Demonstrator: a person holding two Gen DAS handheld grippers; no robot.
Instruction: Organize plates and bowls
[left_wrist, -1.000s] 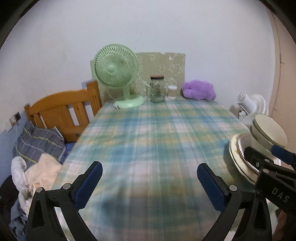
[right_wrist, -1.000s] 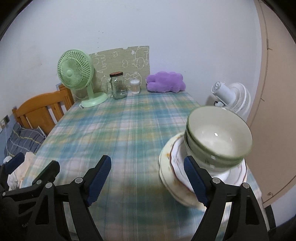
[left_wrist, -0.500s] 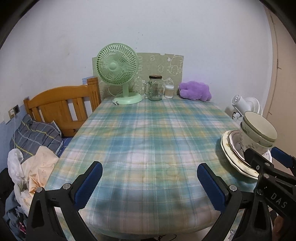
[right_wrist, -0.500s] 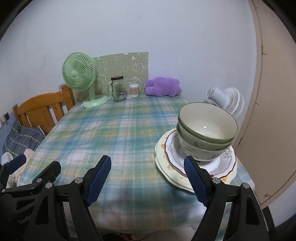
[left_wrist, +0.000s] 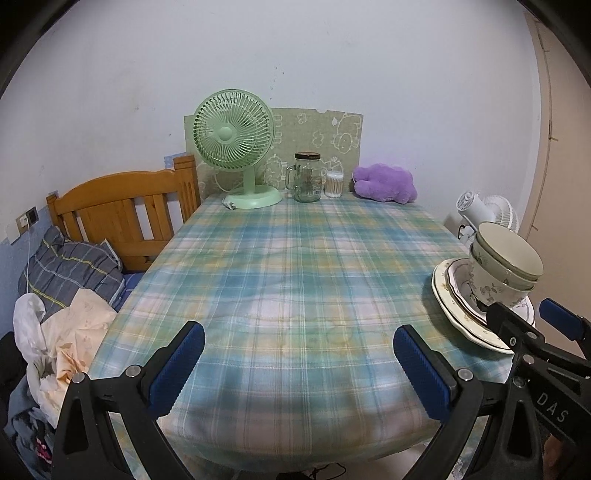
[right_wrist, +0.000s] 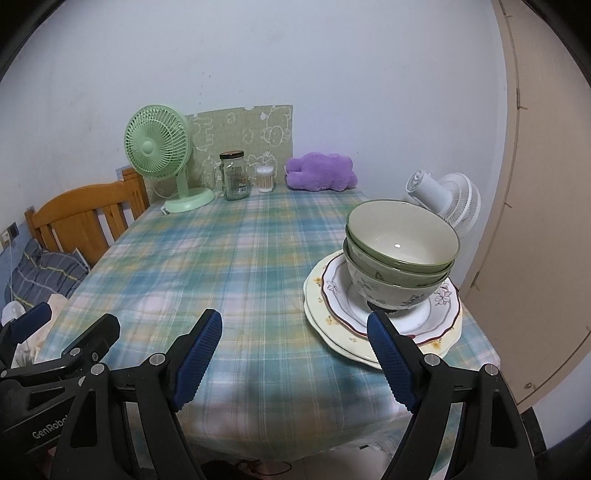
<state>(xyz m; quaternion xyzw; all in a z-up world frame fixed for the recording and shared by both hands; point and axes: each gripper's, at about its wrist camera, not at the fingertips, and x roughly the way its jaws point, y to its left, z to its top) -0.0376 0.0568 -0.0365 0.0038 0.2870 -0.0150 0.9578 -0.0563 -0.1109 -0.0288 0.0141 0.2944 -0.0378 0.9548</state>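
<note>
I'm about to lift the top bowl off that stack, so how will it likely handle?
The top bowl looks glazed, so probably slippery and breakable. It sits nested in the bowls below, so it may stick or drag them. The stack stands tall on plates by the table edge; it could tip.

Three nested bowls (right_wrist: 400, 254) upright on two stacked plates (right_wrist: 332, 314)

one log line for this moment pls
stage: pre-grasp | left gripper: open, empty | right gripper: open, empty | bowls: nested on plates, untouched
</note>
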